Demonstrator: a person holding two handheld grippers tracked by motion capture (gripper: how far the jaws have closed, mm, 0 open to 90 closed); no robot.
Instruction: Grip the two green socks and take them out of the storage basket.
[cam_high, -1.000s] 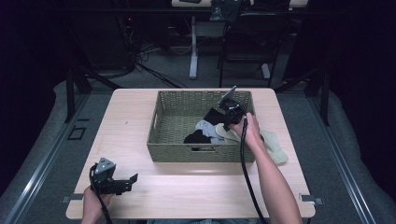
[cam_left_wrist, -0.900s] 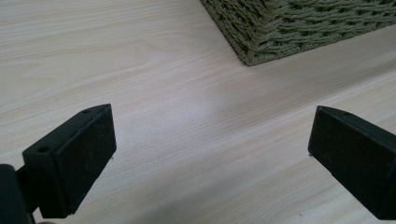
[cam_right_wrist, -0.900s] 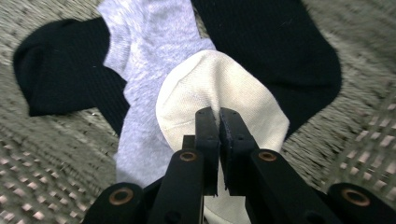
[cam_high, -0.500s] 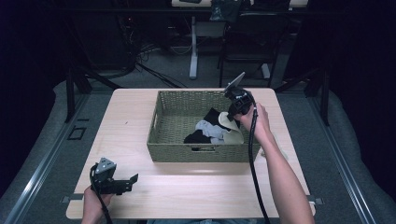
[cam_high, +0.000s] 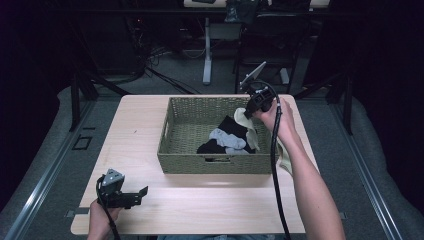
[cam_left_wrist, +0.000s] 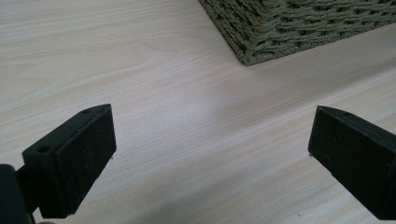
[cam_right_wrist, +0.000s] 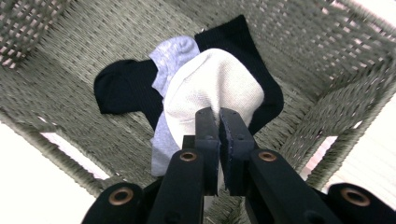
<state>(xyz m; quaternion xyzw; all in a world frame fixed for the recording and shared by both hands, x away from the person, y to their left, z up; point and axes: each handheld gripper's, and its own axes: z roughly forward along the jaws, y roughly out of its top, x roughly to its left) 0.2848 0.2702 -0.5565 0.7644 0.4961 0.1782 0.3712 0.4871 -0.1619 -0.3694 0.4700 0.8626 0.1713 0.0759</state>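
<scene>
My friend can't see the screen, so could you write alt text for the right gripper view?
The right gripper has its two black jaws shut on a cream sock, holding it above a woven basket. Under it, on the basket floor, lie a black sock and a grey sock.

- Table (cam_high: 140, 125) — light wood top, rectangular.
- Woven basket (cam_high: 187, 162) — stands directly on the table, toward the far right.
- Pale cloth (cam_high: 286, 160) — lies just beside the basket's right wall.
</scene>
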